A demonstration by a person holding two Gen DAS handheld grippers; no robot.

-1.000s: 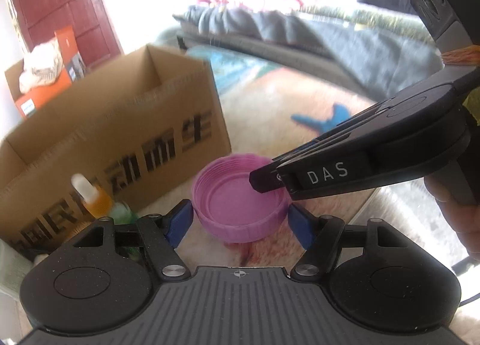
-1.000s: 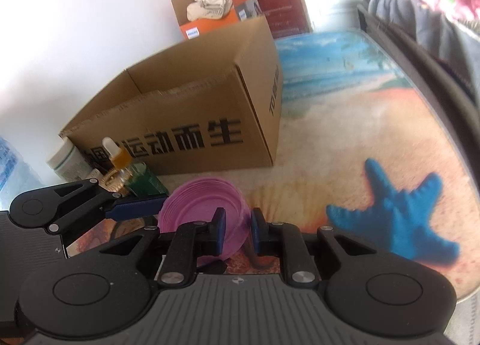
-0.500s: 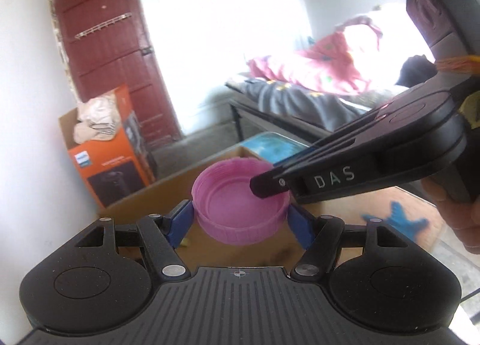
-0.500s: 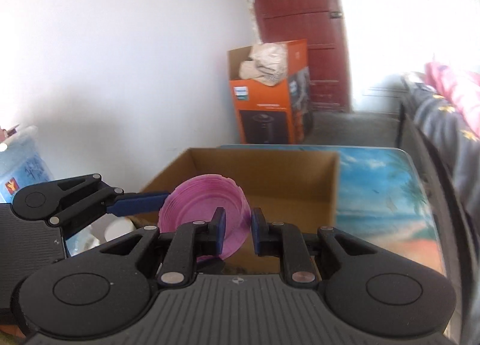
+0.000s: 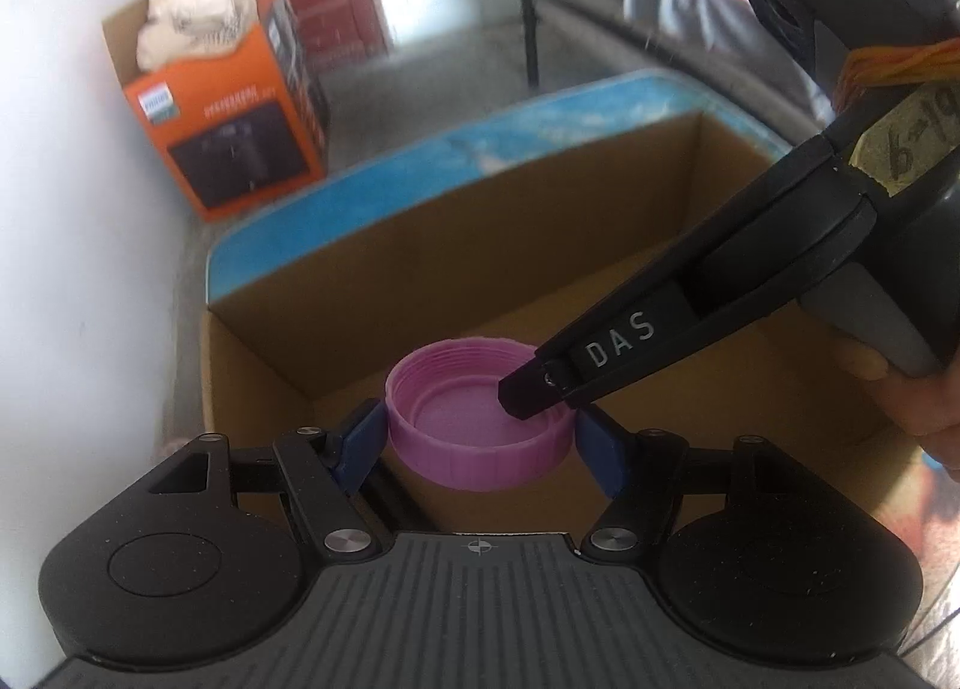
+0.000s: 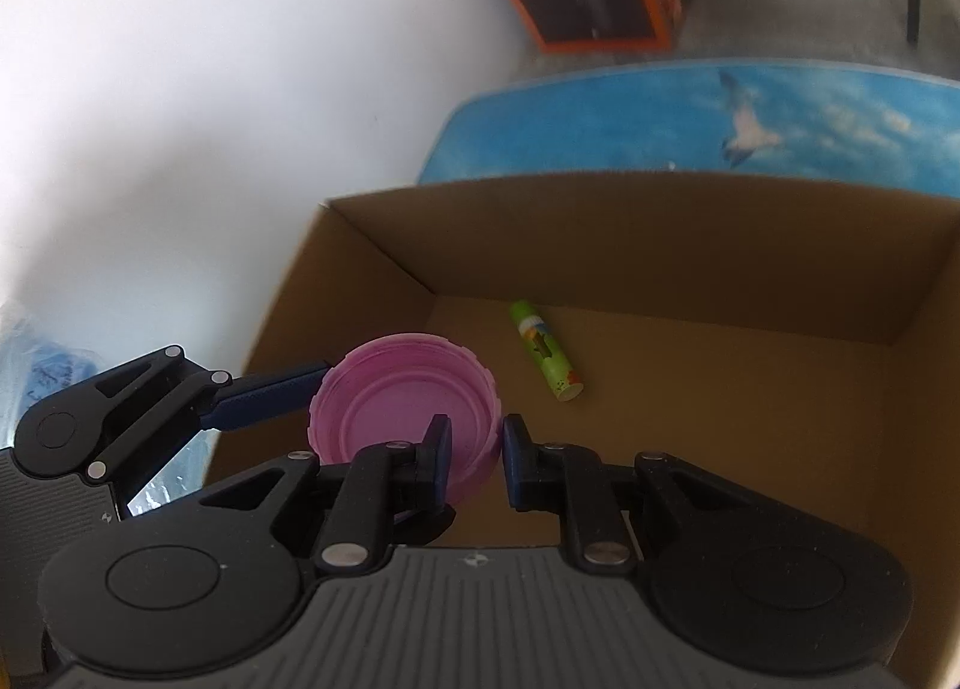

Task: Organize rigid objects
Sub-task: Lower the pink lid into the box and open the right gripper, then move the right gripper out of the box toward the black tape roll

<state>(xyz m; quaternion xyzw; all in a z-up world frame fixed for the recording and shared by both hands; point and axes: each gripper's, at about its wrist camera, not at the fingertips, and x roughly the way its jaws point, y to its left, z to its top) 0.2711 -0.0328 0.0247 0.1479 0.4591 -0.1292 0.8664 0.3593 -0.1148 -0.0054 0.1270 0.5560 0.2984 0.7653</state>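
Both grippers carry one pink lid [image 5: 477,437] above the open cardboard box [image 6: 690,245]: the left gripper [image 5: 477,440] clamps its sides, the right gripper [image 6: 477,452] pinches its rim. A green tube [image 6: 545,350] lies inside the box.

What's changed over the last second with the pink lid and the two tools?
Both tools carried the pink ribbed plastic lid from beside the brown cardboard box up and over its open top, where a green tube lies inside. Nothing was let go: the left tool spans the lid's sides as before, and the right tool stays pinched on its rim.
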